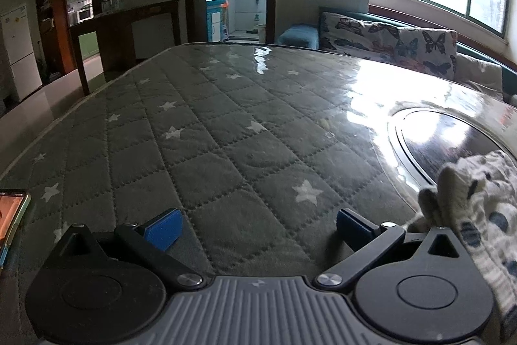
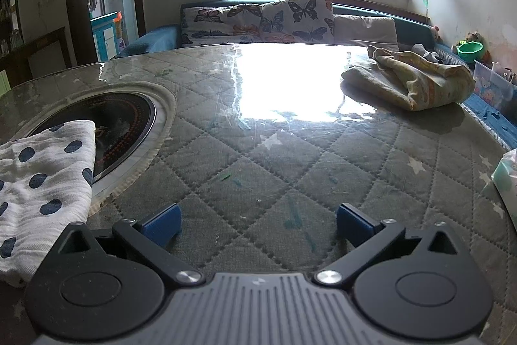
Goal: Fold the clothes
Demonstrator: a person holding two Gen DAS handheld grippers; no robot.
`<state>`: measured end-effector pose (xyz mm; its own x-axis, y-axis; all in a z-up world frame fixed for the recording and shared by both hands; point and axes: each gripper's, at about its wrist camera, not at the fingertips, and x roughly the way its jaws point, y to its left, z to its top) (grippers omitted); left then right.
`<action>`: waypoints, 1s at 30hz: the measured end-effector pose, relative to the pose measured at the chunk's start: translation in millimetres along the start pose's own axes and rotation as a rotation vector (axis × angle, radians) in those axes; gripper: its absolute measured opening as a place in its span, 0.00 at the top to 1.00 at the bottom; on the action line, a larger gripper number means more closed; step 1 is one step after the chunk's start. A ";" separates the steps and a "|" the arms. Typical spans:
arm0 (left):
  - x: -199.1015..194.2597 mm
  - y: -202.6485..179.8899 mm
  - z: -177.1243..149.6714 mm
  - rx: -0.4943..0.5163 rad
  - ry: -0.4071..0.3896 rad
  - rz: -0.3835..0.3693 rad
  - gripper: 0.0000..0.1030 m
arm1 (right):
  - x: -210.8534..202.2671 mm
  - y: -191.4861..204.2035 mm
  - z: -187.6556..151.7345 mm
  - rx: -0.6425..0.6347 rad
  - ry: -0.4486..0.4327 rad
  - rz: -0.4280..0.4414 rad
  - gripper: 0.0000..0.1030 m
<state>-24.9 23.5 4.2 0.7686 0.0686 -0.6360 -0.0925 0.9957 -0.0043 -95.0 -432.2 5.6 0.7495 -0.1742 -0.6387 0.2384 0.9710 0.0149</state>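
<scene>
A white garment with dark blue dots (image 2: pixel 42 180) lies on the table at the left of the right wrist view, one corner over the round cooktop (image 2: pixel 122 125). It also shows crumpled at the right edge of the left wrist view (image 1: pixel 478 209). My left gripper (image 1: pixel 257 228) is open and empty, low over the quilted star-patterned table cover (image 1: pixel 210 131), with the garment just right of it. My right gripper (image 2: pixel 258 223) is open and empty over the table cover (image 2: pixel 290 164), with the garment to its left.
A folded yellowish cloth (image 2: pixel 410 80) lies at the table's far right. A phone (image 1: pixel 11 215) lies at the left table edge. A plastic bag (image 2: pixel 504 177) sits at the right edge. A sofa with butterfly cushions (image 2: pixel 258 18) stands behind the table.
</scene>
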 end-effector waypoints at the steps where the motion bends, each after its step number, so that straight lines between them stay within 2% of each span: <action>1: 1.2 0.1 1.2 -0.003 0.000 0.005 0.00 | 0.1 -0.1 0.0 0.000 0.000 0.000 0.00; 8: 10.3 0.8 10.3 -0.020 0.002 0.043 0.00 | 0.6 -0.8 0.3 -0.001 0.000 0.000 0.00; 30: 11.0 4.1 8.0 -0.020 -0.002 0.043 0.00 | 2.3 -0.1 -0.8 -0.003 -0.002 0.000 0.00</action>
<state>-11.7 28.8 3.3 0.7648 0.1116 -0.6346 -0.1382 0.9904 0.0076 -93.9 -432.6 3.5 0.7508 -0.1750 -0.6369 0.2369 0.9714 0.0124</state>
